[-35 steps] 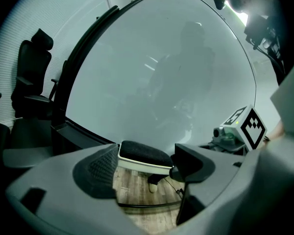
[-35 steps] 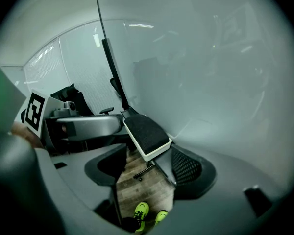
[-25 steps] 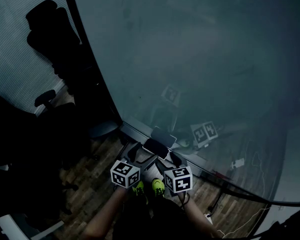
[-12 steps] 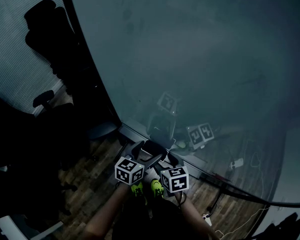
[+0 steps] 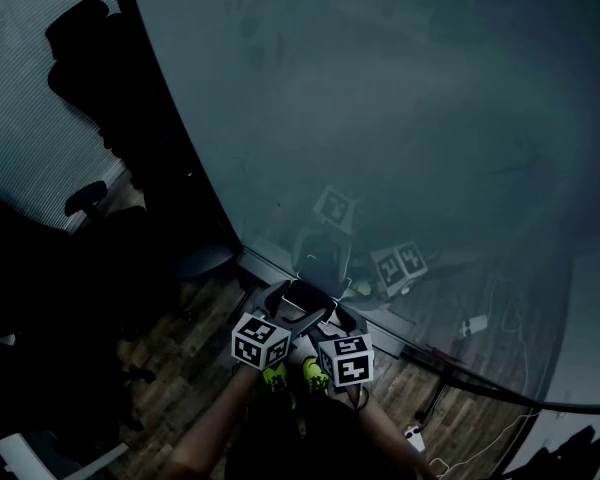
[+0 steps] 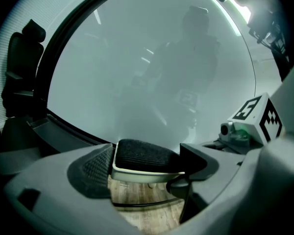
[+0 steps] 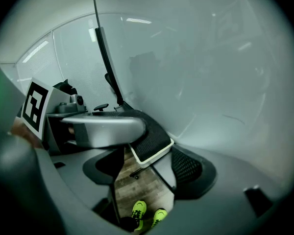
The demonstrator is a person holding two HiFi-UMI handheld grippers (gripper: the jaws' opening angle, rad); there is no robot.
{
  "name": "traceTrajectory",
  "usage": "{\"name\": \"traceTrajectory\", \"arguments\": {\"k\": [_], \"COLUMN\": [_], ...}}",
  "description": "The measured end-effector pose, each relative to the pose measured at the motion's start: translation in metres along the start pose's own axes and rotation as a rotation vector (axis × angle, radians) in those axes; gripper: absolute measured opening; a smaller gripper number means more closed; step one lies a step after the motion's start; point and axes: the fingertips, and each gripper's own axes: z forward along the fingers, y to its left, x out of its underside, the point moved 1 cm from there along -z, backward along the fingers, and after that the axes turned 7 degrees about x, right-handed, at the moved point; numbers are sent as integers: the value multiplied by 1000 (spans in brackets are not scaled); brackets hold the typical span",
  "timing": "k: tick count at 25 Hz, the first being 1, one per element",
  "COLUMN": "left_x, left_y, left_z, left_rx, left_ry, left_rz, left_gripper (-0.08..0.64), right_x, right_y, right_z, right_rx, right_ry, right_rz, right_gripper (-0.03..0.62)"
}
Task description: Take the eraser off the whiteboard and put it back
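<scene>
The eraser [image 5: 306, 295], black ribbed on top with a white rim, hangs by the lower edge of the whiteboard [image 5: 400, 118]. Both grippers meet at it. In the left gripper view the eraser [image 6: 146, 159] lies across the gap of my left gripper [image 6: 144, 168], whose jaws have just been opening; one end rests by the left pad [image 6: 95, 169]. In the right gripper view the eraser [image 7: 154, 141] spans the tips of my right gripper [image 7: 147, 155], a corner against the right pad [image 7: 186, 166]. The left gripper's grey finger [image 7: 105, 129] covers part of it.
A dark office chair [image 5: 95, 53] stands left of the board by the blinds. The board's frame rail [image 5: 380, 318] runs along its bottom edge above the wooden floor [image 5: 195, 373]. Cables [image 5: 485, 318] lie on the floor at the right. My green shoes [image 7: 147, 212] are below.
The two marker cubes have drawn closer together under the eraser. The eraser, a light tilted rectangle a second ago, now shows dark and sits tighter between the grippers.
</scene>
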Motion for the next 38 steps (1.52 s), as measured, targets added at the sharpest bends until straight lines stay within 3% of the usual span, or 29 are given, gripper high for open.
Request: {"name": "traceTrajectory", "arguments": {"k": [10,38], "left_x": [6,2], "left_y": [2,-7], "left_z": [3,-13], "left_rx": [-11,8], "left_ry": [12,-43], "left_rz": [27,15], "left_gripper": [423,422], "right_x": [4,-2], "right_y": [-3,6], "right_z": [1,-7], "right_rx": [21,24], "right_ry": [16,-5], "right_rz": [-13,-86], "right_gripper": [285,285]}}
